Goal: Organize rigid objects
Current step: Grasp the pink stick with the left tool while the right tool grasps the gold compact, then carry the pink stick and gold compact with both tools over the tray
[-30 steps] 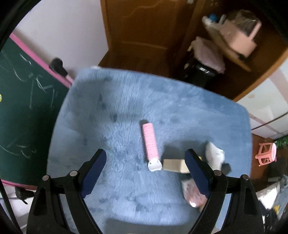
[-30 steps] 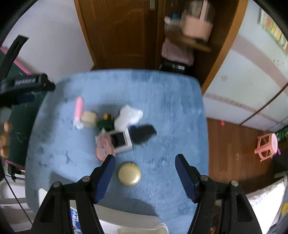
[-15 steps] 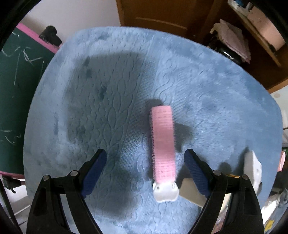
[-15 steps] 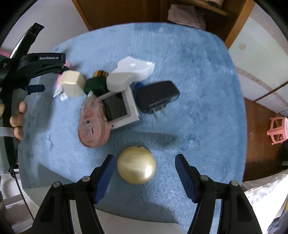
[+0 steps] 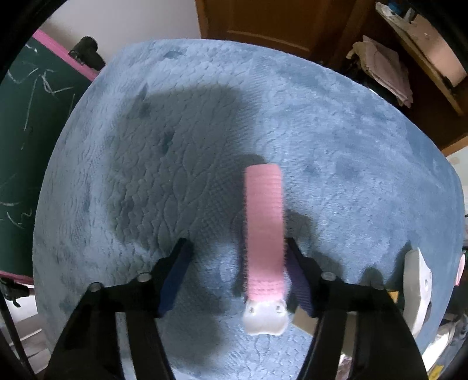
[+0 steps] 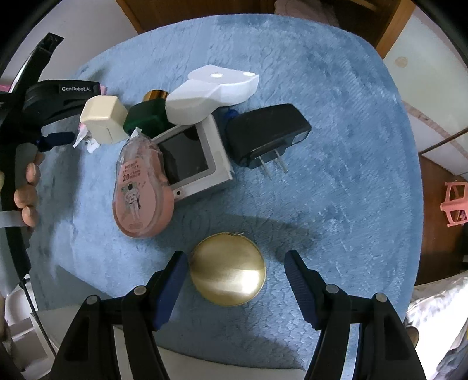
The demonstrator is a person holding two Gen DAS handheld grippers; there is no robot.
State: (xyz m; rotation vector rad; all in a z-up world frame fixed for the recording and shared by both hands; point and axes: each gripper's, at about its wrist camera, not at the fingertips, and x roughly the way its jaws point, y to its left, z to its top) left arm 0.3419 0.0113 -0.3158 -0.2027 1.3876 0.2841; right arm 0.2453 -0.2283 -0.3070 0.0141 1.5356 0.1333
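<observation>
A pink hair roller with a white clip end (image 5: pixel 264 233) lies on the blue mat (image 5: pixel 146 175). My left gripper (image 5: pixel 238 251) is open around it, the roller close against the right finger. In the right wrist view a round gold compact (image 6: pixel 228 269) lies between the open fingers of my right gripper (image 6: pixel 235 260), nearer the left finger. Beyond it lie a pink tape dispenser (image 6: pixel 140 187), a white-framed screen device (image 6: pixel 193 163), a black plug adapter (image 6: pixel 267 136), a white angular piece (image 6: pixel 210 90), a green bottle (image 6: pixel 146 117) and a cream cube (image 6: pixel 102 119).
A green chalkboard with a pink frame (image 5: pixel 29 117) stands left of the mat. A wooden door (image 5: pixel 263 20) and shelves with clutter (image 5: pixel 409 58) are behind. A pink stool (image 6: pixel 456 204) stands on the floor at right. The left gripper body (image 6: pixel 44 99) shows at the mat's left edge.
Both grippers have come down closer to the mat. The left now straddles the pink roller; the right now straddles the gold compact.
</observation>
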